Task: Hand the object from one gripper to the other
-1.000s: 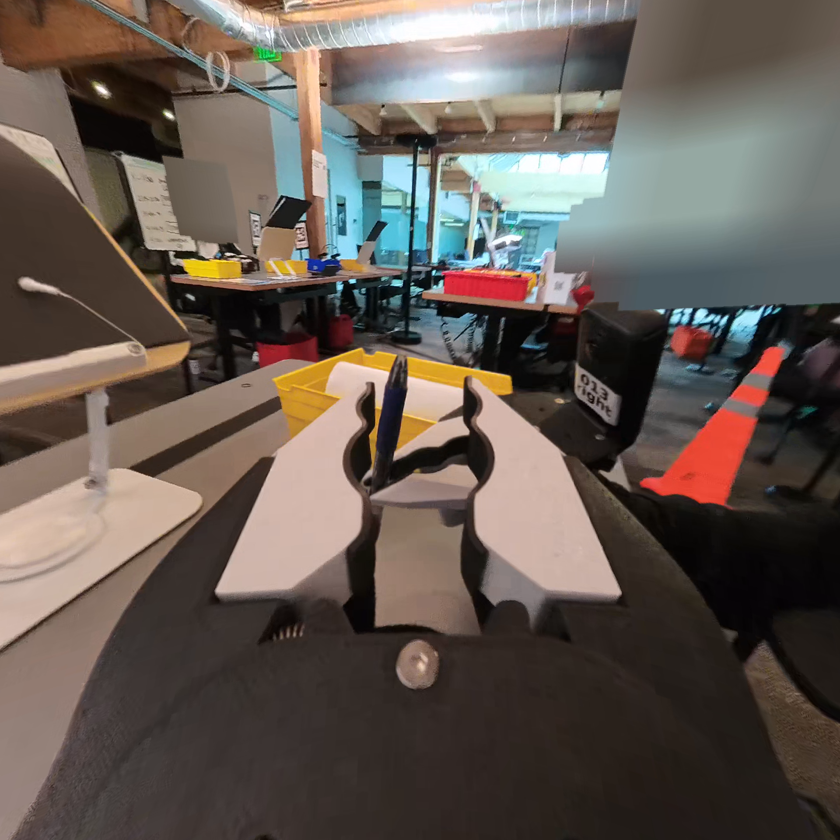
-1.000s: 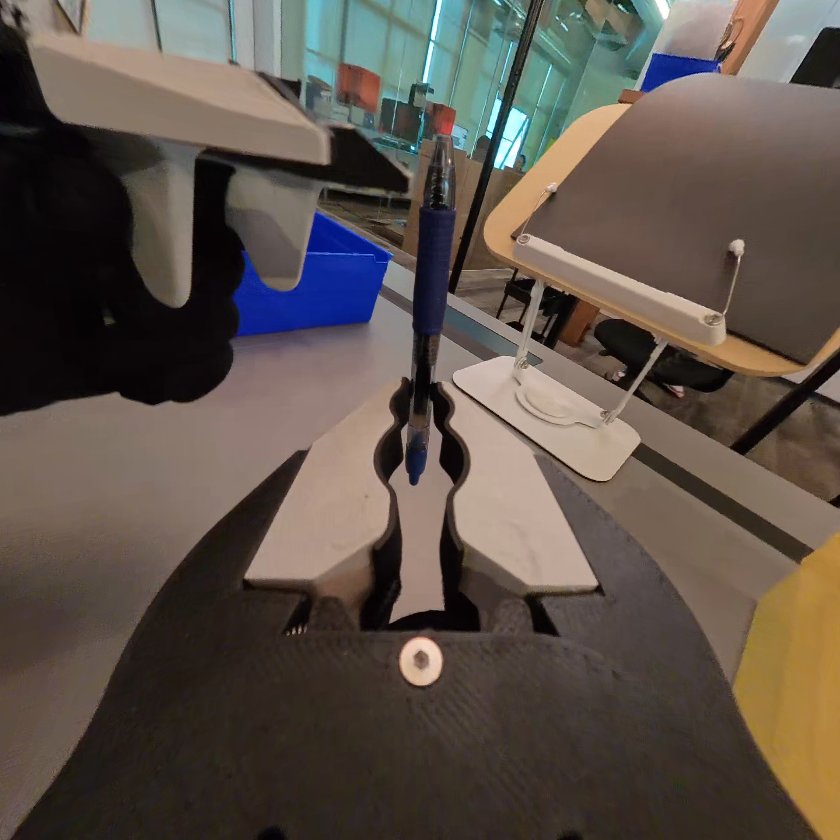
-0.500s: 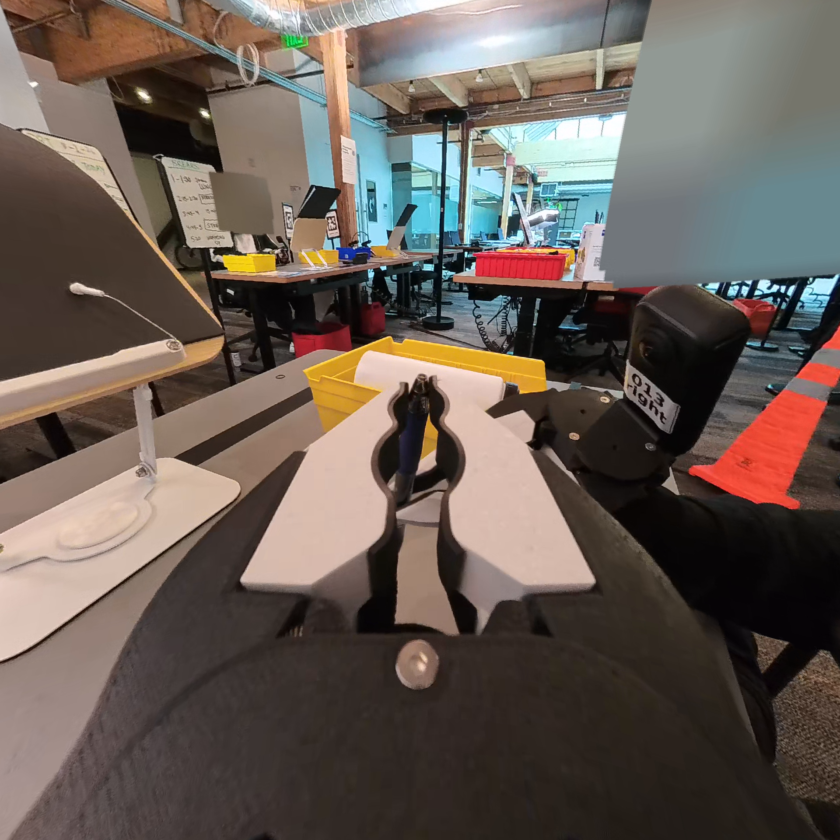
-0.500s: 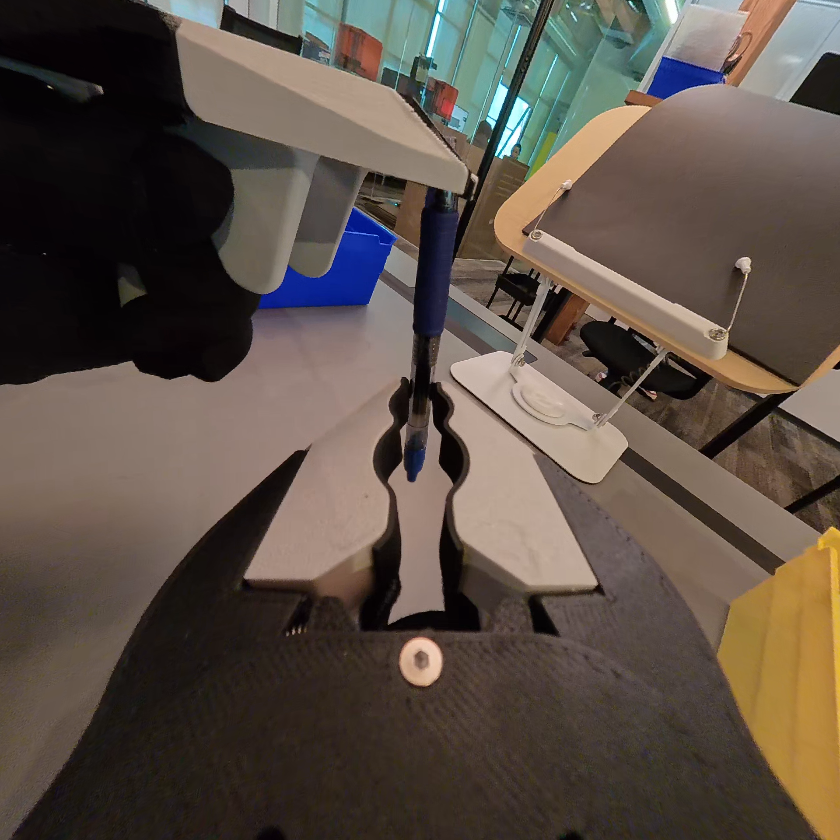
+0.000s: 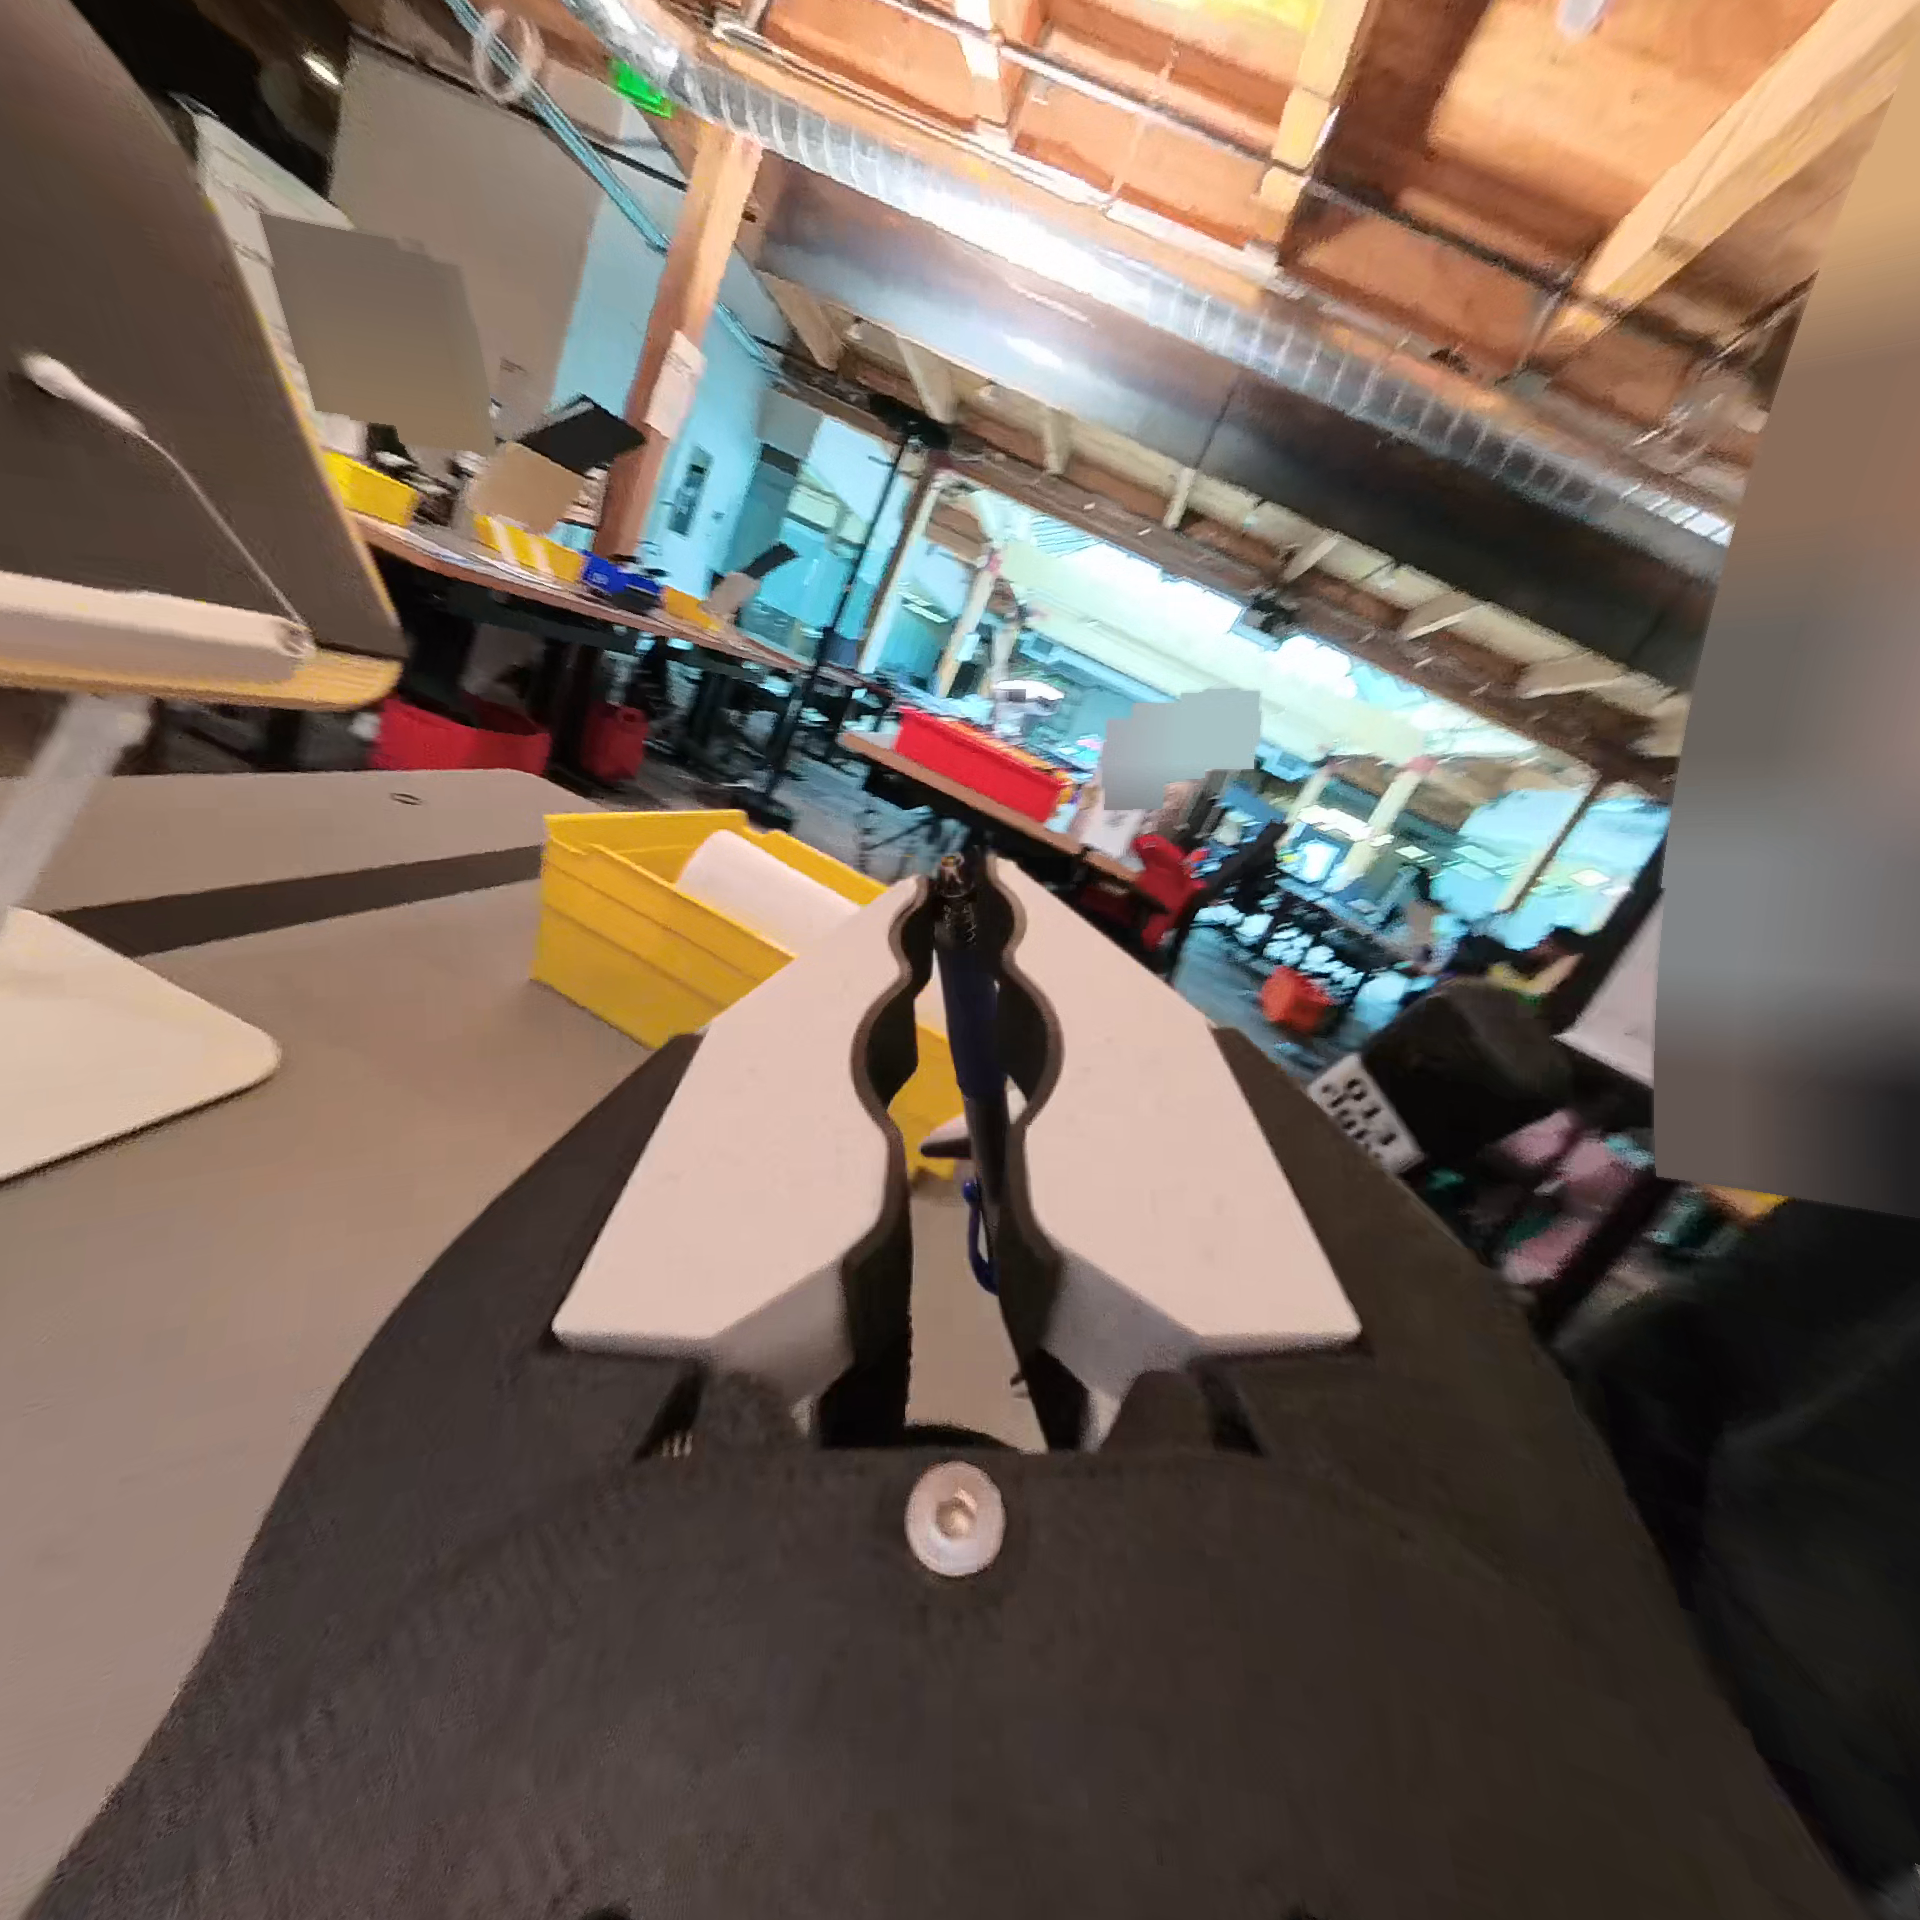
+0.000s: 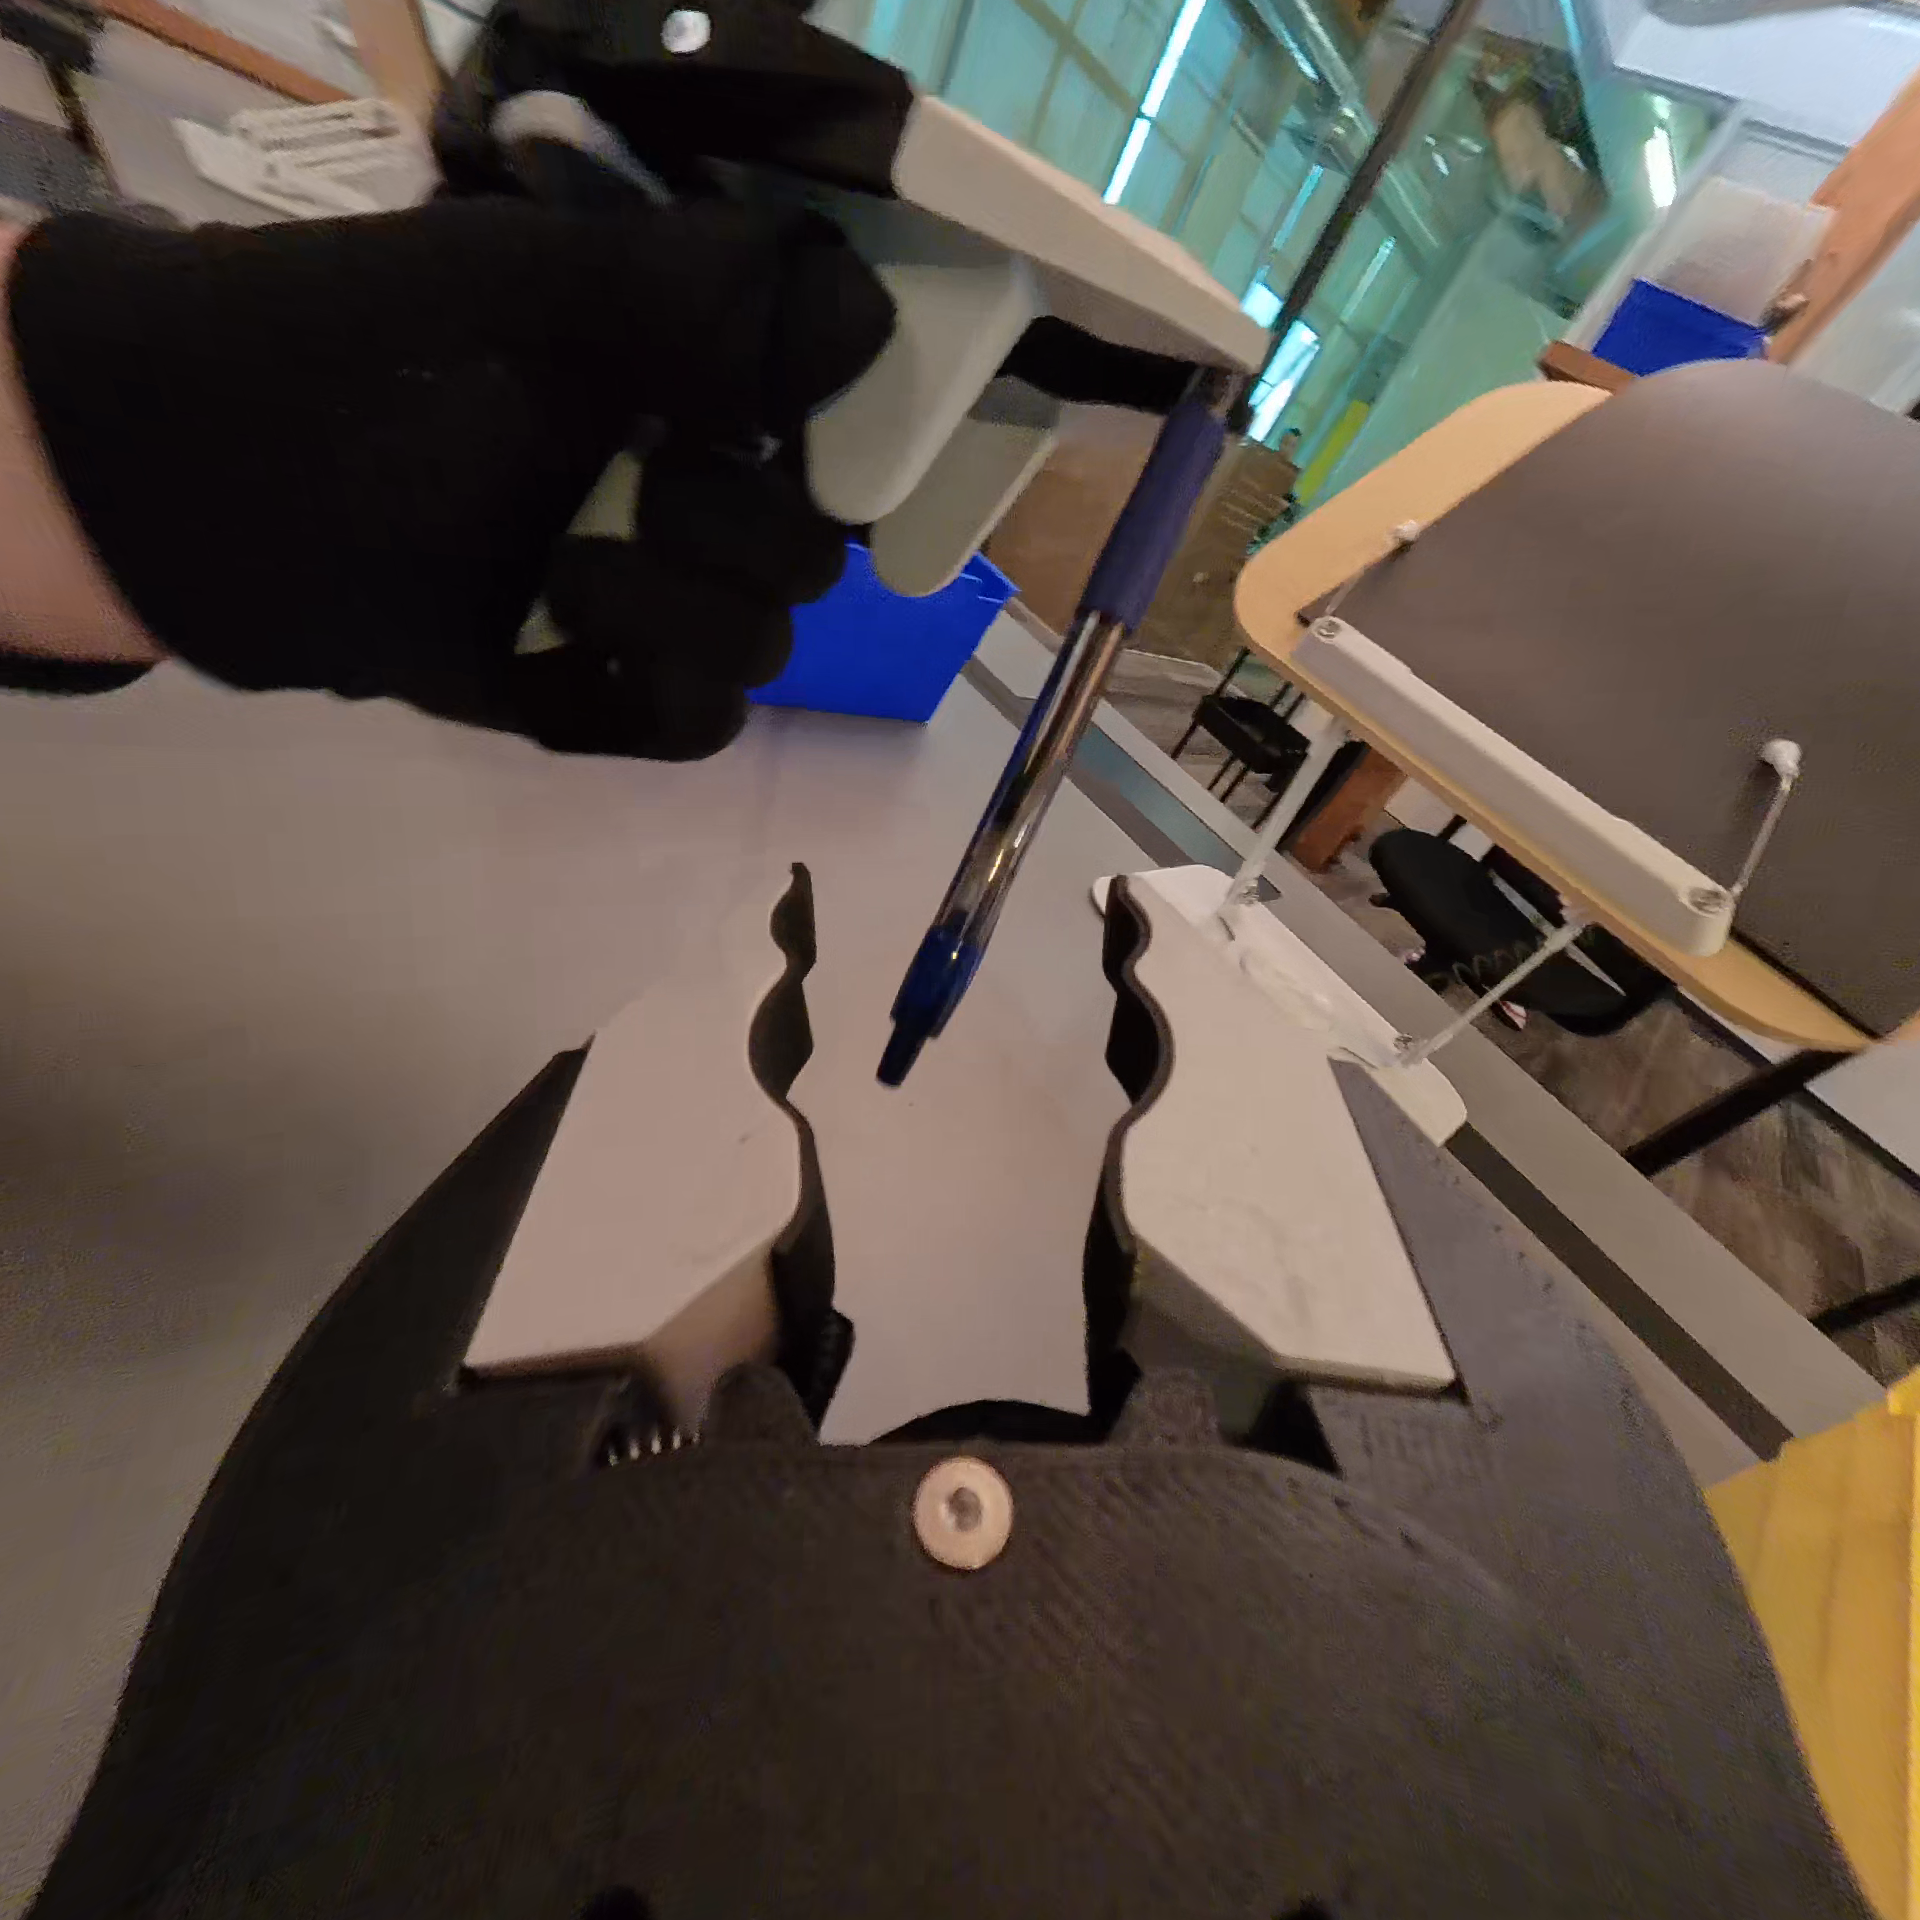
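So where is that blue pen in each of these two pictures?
Left wrist view: the blue pen sits centre frame, clamped between the left gripper fingers, tip pointing away.
Right wrist view: the pen hangs slanted at centre, gripped at its top by the left gripper, its lower end between the open right gripper fingers.
Shared landmark: the yellow bin, at the lower right edge.

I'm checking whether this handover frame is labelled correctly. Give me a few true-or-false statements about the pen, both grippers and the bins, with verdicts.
1. The left gripper is shut on the pen. True.
2. The right gripper is clamped on the pen. False: its jaws stand apart, and the pen's lower end hangs between them without touching.
3. The pen lies flat on the table. False: it hangs tilted in the air.
4. A blue bin sits on the table behind the gloved hand. True.
5. The yellow bin is empty. False: a white roll lies in it.
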Demonstrator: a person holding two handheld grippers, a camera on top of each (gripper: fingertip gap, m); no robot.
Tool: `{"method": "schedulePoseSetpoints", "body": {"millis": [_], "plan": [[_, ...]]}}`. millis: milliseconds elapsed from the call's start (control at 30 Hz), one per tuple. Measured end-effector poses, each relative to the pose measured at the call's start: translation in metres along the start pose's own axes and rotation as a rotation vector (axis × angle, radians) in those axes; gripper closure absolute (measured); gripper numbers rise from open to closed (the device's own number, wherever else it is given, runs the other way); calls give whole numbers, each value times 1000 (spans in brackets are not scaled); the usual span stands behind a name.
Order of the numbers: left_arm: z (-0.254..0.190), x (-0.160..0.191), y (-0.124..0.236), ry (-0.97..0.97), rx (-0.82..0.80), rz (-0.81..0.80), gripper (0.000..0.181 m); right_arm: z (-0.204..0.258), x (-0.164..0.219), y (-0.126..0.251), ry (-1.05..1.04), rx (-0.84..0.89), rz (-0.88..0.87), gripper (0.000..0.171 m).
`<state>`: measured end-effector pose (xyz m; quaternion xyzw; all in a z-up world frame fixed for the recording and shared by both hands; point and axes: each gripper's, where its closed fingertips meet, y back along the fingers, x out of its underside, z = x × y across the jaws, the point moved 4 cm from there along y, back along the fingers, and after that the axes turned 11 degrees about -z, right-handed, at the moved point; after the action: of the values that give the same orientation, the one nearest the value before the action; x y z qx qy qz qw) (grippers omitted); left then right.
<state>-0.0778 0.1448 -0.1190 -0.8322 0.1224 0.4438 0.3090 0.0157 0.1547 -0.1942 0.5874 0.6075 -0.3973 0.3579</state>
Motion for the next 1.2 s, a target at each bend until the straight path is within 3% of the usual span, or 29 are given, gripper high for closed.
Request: {"method": "schedulePoseSetpoints", "body": {"millis": [100, 233, 333, 467, 700, 867, 1000, 1200], "plan": [[1, -11, 7, 94, 106, -50, 176, 11, -9, 11, -88, -119, -83, 120], [-29, -32, 24, 124, 455, -151, 176, 12, -14, 24, -526, -302, -211, 121], [-49, -35, 27, 96, 609, -131, 176, 10, -19, 29, -815, -433, -326, 126], [-75, -36, 25, 67, 760, -100, 176, 22, -23, 24, -995, -591, -393, 127], [-95, -28, 17, 74, 873, -36, 176, 55, -32, 12, -1069, -826, -426, 126], [-97, -20, 16, 98, 907, -7, 176, 64, -42, 15, -1058, -937, -463, 143], [-96, -18, 16, 107, 908, -2, 176, 65, -43, 18, -1051, -962, -486, 163], [-87, -18, 12, 136, 860, -11, 176, 62, -40, 15, -978, -878, -486, 164]]}}
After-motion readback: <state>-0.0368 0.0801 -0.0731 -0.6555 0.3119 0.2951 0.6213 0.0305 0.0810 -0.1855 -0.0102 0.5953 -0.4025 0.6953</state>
